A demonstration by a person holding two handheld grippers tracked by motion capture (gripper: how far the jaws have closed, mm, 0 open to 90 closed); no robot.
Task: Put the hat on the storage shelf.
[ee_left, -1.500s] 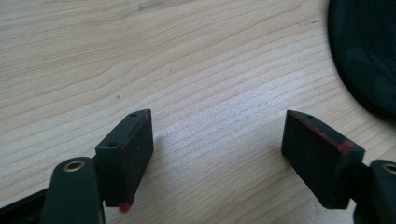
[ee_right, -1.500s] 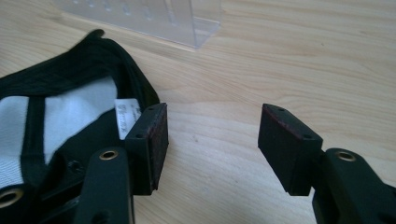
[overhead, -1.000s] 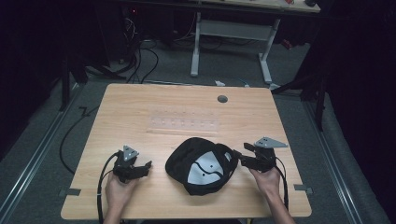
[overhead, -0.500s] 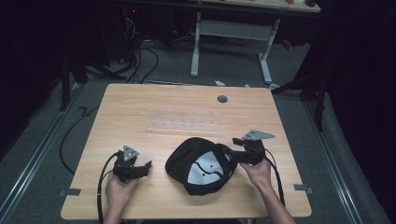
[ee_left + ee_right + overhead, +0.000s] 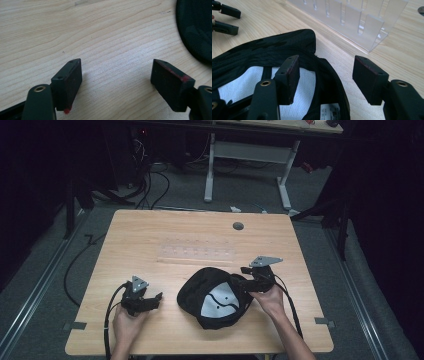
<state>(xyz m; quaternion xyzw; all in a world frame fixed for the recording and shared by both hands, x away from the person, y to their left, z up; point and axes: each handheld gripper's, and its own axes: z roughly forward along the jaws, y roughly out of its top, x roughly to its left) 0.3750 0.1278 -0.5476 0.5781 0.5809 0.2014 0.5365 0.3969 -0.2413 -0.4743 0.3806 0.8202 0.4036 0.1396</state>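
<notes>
Cap: a black cap point(image 5: 216, 296) lies upside down in the lower middle of the high view, on the desk point(image 5: 165, 235). Its white inside and a small tag show in the right gripper view point(image 5: 287, 82).
Right gripper: the right gripper point(image 5: 239, 282) sits at the cap's right edge. Its jaws are spread apart, one over the white inside and one outside the black rim point(image 5: 332, 75). They are not squeezing it.
Left gripper: the left gripper point(image 5: 154, 299) is at the lower left of the high view, near the cap but apart from it. Its jaws are wide apart with bare wood between them.
Clear rack: a see-through plastic rack point(image 5: 196, 254) lies flat above the cap.
Hole: a small round grey hole point(image 5: 238, 226) is near the desk's top edge.
</notes>
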